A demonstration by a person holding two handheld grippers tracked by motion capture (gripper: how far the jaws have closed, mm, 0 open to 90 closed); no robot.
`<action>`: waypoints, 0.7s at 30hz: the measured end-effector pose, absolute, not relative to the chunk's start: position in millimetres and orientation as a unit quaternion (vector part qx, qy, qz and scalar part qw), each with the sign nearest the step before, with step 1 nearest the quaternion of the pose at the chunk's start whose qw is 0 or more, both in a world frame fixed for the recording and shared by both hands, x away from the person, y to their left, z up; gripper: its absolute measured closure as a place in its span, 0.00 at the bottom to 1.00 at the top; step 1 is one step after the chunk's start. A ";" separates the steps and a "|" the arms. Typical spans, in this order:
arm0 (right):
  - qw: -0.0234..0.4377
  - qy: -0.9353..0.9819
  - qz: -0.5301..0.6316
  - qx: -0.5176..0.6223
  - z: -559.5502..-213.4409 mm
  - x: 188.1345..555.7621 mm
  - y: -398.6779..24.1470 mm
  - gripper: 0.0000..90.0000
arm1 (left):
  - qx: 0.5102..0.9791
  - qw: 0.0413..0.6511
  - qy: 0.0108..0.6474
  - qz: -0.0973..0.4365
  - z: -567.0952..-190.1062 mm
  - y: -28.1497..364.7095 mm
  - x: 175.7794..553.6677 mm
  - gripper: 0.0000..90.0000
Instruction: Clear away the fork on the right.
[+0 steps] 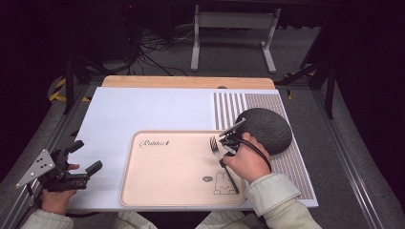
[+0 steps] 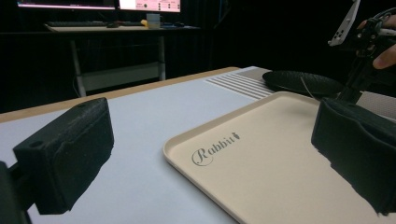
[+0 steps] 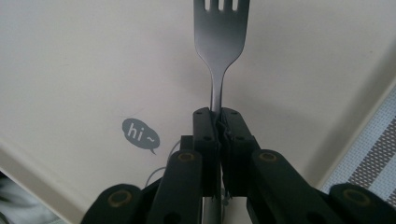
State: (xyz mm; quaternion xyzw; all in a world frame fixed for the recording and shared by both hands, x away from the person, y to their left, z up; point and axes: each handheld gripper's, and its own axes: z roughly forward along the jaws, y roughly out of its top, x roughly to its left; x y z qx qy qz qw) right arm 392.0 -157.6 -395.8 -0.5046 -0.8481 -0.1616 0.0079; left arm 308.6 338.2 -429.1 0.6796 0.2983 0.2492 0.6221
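The white table mat (image 1: pixel 143 114) fills the middle of the high view, with a wooden table edge (image 1: pixel 188 81) showing along its top. Its right part carries a striped grey placemat (image 1: pixel 293 167) that runs down the right of the frame. On that placemat, right of centre, sits a dark round textured bowl (image 1: pixel 267 129), which the left gripper view shows at upper right as a low dark shape.

Lower centre of the high view lies the beige tray (image 1: pixel 167 176), printed with the word "Rabbit" at its upper left and a small rabbit drawing near its lower right. In the right gripper view, the tray surface spreads across most of the frame, with a grey "hi~" speech bubble at lower left.

My left gripper (image 1: pixel 81 160) rests at the lower left of the high view, off the tray's left edge, over the white mat. Its two black jaws stand wide apart with nothing between them; in the left gripper view they frame the tray's near corner from both sides.

My right gripper (image 1: pixel 228 140) is at the tray's right side, just left of the bowl, my hand wrapped around it. Its jaws are pinched tight on the handle of the fork (image 3: pixel 219 37). In the right gripper view, the fork rises from between the jaws to the top centre, tines pointing up the frame. I cannot tell whether the tines touch the tray.
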 end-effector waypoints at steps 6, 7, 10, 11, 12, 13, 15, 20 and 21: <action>0.016 -0.844 -0.154 -0.514 -400.7 395.9 -157.0 0.96 | 0.681 0.621 0.298 0.248 -428.9 338.1 308.6 0.00; 0.015 -0.843 -0.155 -0.515 -401.3 396.2 -156.8 0.96 | 0.680 0.622 0.298 0.249 -429.1 337.8 308.8 0.00; 0.018 -0.841 -0.156 -0.518 -403.3 397.3 -155.8 0.96 | 0.682 0.621 0.298 0.248 -428.9 338.2 308.8 0.00; 0.019 -0.839 -0.158 -0.520 -404.1 397.6 -155.5 0.96 | 0.681 0.621 0.298 0.248 -428.9 338.2 308.8 0.00; 0.020 -0.838 -0.157 -0.522 -404.9 398.3 -155.1 0.96 | 0.681 0.621 0.298 0.248 -428.9 338.1 308.7 0.00; 0.020 -0.837 -0.159 -0.524 -405.3 398.7 -154.9 0.96 | 0.681 0.621 0.298 0.248 -428.9 338.1 308.7 0.00; 0.023 -0.835 -0.159 -0.526 -406.3 399.3 -154.6 0.96 | 0.681 0.622 0.298 0.248 -429.1 337.9 308.8 0.00; 0.024 -0.834 -0.157 -0.528 -409.9 400.5 -153.5 0.96 | 0.681 0.622 0.297 0.248 -429.2 337.7 309.1 0.00; 0.024 -0.834 -0.157 -0.528 -410.7 401.1 -153.6 0.96 | 0.681 0.622 0.297 0.248 -429.1 337.7 309.1 0.00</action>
